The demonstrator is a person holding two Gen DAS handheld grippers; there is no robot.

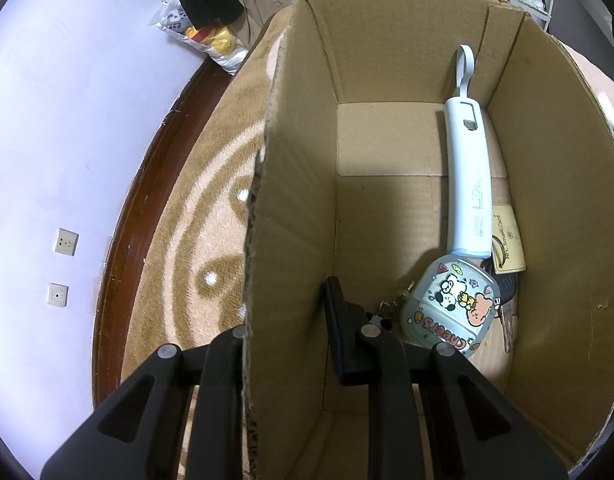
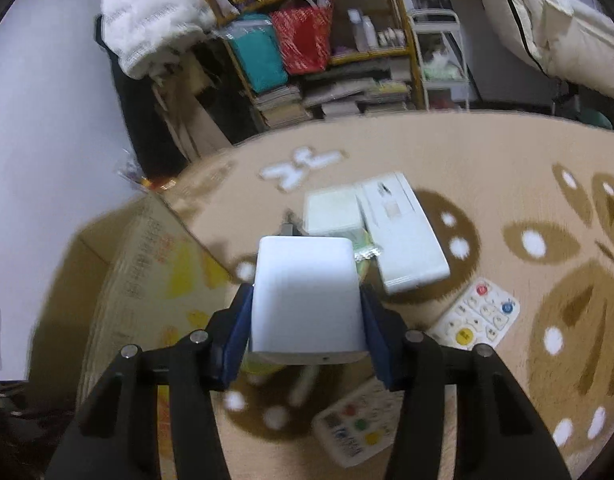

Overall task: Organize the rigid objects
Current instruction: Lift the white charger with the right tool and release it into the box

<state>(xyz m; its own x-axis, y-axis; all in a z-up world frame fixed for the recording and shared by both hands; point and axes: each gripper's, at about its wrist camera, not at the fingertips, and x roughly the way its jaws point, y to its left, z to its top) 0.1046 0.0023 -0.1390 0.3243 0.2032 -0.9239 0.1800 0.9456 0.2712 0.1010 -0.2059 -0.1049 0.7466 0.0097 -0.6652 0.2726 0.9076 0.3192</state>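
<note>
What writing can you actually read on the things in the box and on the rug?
"10000": on the power bank; smaller print beside it unreadable.
"NFC Smart Card": on the gold card.
"Cheers": on the cartoon case.
Cardboard box print and remote buttons: too blurred.

Both tongs [image 1: 287, 312] [image 2: 305, 320] clamped (blurred right)

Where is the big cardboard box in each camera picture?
Left wrist view: the cardboard box fills the middle and right, seen from above, and the left gripper straddles its near wall.
Right wrist view: the same box sits at the left, seen from outside, beside the right gripper.
Shared landmark: the tan patterned carpet under the box.
</note>
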